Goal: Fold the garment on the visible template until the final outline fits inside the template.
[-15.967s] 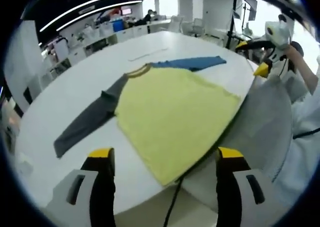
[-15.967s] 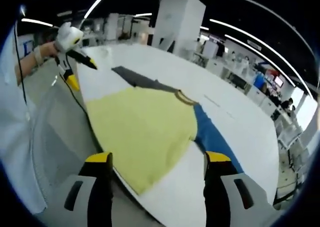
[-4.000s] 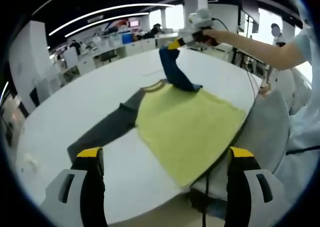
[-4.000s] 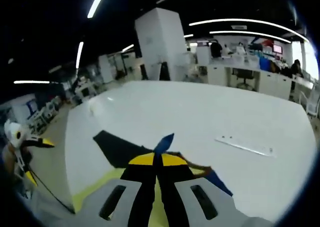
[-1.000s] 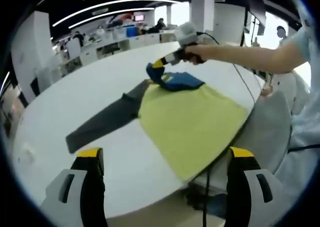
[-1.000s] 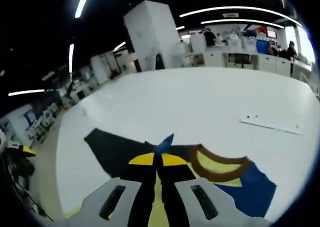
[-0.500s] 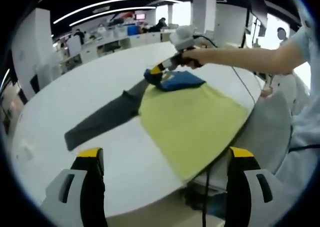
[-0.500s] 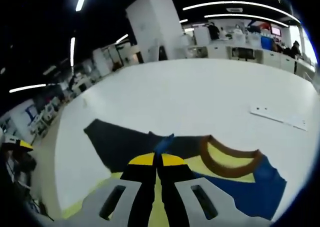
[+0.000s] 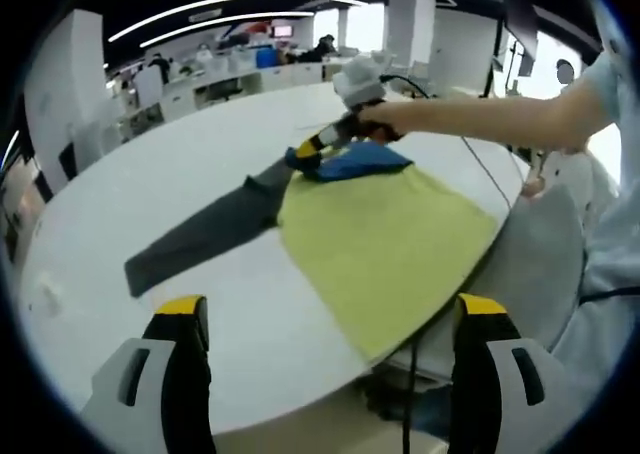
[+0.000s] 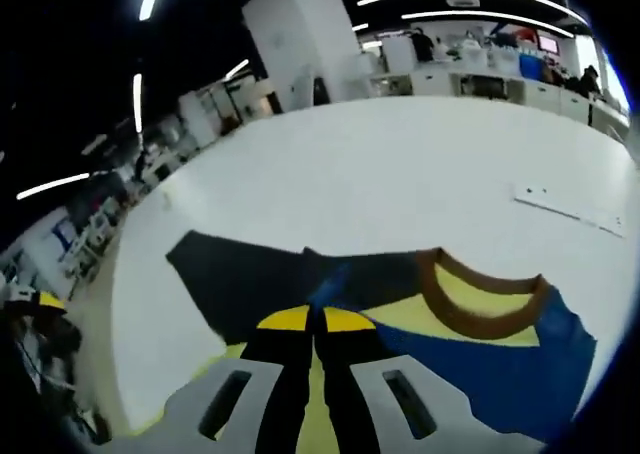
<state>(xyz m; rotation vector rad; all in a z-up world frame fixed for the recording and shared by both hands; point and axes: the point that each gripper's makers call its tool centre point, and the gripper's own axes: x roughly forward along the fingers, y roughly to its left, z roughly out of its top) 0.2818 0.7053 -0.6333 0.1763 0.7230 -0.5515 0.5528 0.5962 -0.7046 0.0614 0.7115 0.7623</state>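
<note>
The garment lies on the white round table [image 9: 120, 194]: yellow body [image 9: 385, 244], dark grey sleeve [image 9: 200, 236] stretched left, blue sleeve [image 9: 355, 161] folded back over the shoulder. In the left gripper view my right gripper [image 9: 306, 152], held by a hand, is low over the collar end and shut on the blue sleeve's tip. In the right gripper view its jaws [image 10: 315, 319] are shut on the blue tip [image 10: 327, 286], above the grey sleeve [image 10: 240, 266] and beside the brown collar [image 10: 480, 296]. My left gripper [image 9: 332, 309] hangs open off the table's near edge, holding nothing.
A person's arm [image 9: 480, 114] reaches in from the right. A grey padded surface [image 9: 540, 274] sits past the table's right edge, with a black cable [image 9: 412, 374] hanging there. A thin white strip [image 10: 570, 209] lies on the far table. Office desks stand behind.
My right gripper has carried the blue sleeve across and lower over the collar toward the grey sleeve. The left gripper stays open in place.
</note>
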